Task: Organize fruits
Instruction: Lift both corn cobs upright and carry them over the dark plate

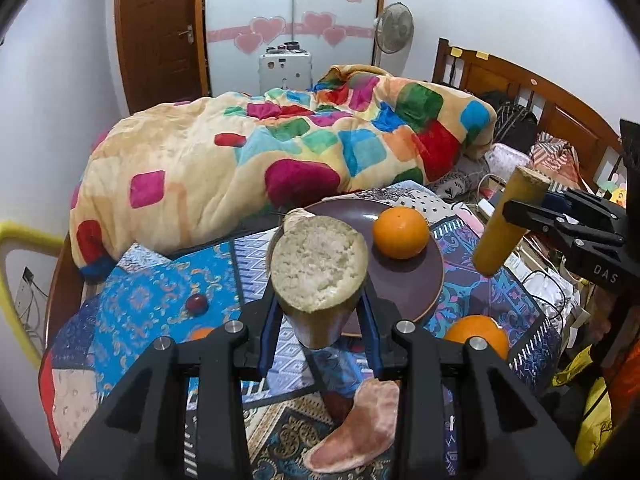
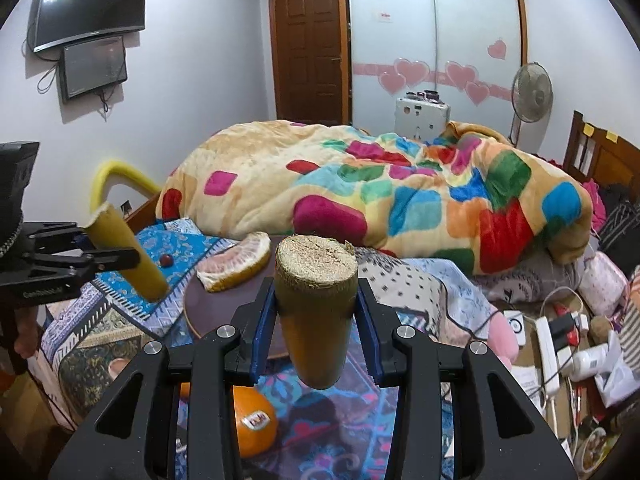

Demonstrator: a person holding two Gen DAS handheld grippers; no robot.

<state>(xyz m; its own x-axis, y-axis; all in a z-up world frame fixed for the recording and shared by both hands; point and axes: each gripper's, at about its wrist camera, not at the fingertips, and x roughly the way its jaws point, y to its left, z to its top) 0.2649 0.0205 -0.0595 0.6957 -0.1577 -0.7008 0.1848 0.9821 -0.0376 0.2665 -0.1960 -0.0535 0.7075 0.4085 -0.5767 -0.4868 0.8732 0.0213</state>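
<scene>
So my left gripper (image 1: 320,320) is clamped on a stubby cane piece (image 1: 319,280), cut end facing the camera, held up just in front of the dark plate (image 1: 400,280). My right gripper (image 2: 316,328) is squeezing a second cane piece (image 2: 316,312) the same way, hovering off the plate's right edge in the left view. On the plate there's an orange (image 1: 401,232) and a pomelo wedge (image 2: 234,264) over on its far-left rim. Another orange (image 1: 476,336) sits on the patterned bedspread (image 1: 160,280) just off the plate's near edge, and a small red fruit (image 1: 197,303) lies well to the plate's left. A pink pomelo slice (image 1: 356,428) lies nearer me than the plate.
</scene>
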